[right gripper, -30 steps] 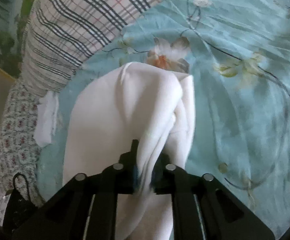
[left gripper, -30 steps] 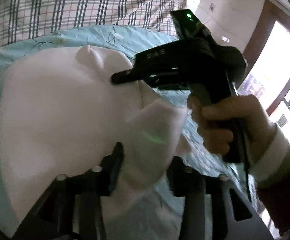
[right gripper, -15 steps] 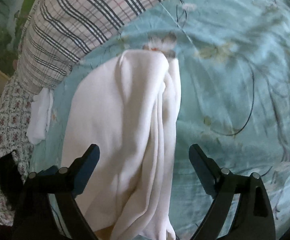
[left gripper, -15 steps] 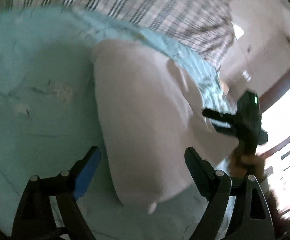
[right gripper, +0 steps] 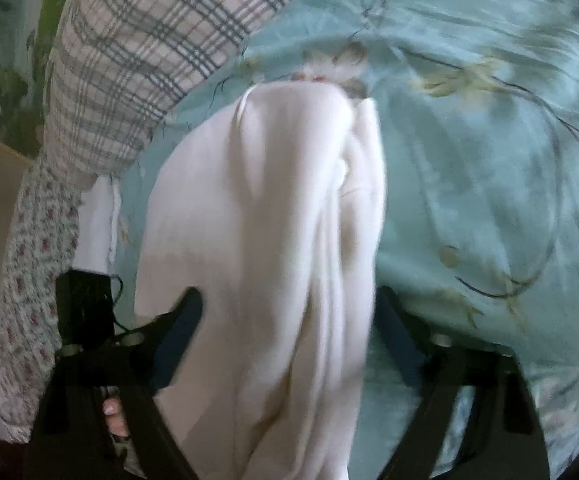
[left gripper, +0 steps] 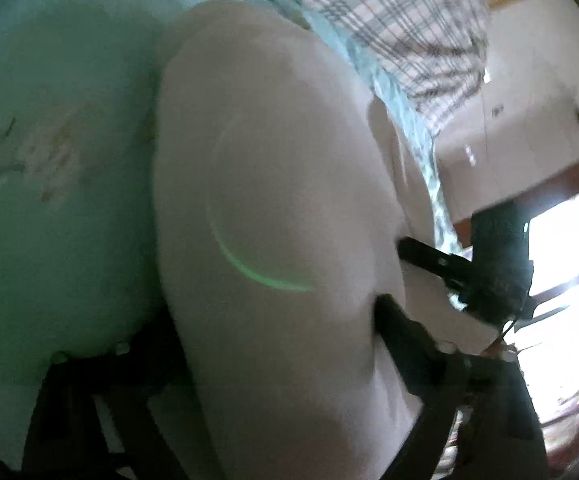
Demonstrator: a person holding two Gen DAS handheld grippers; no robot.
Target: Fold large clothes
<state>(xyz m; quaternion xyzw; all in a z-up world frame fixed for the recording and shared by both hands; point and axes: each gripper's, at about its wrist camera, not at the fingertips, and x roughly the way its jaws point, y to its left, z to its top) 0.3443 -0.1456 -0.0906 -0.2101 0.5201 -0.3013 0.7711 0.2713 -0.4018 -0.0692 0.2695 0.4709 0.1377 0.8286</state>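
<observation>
A white garment (left gripper: 273, 208) lies folded in a long band on the teal flowered bedspread (left gripper: 49, 152). It also shows in the right wrist view (right gripper: 273, 240), with loose folds along its right edge. My left gripper (left gripper: 273, 320) is open, its jaws wide on either side of the garment's near end. My right gripper (right gripper: 289, 312) is open too and straddles the other end of the garment. The right gripper also shows from the side in the left wrist view (left gripper: 489, 264), at the garment's far edge.
A plaid quilt (right gripper: 141, 60) is heaped at the back of the bed. A small white cloth (right gripper: 97, 216) lies beside a floral sheet (right gripper: 29, 272) at the left. A bright window (left gripper: 561, 248) with a wooden frame stands on the right.
Both grippers let go of the garment and opened wide. They have since moved in closer over it, so its ends now lie between the open jaws.
</observation>
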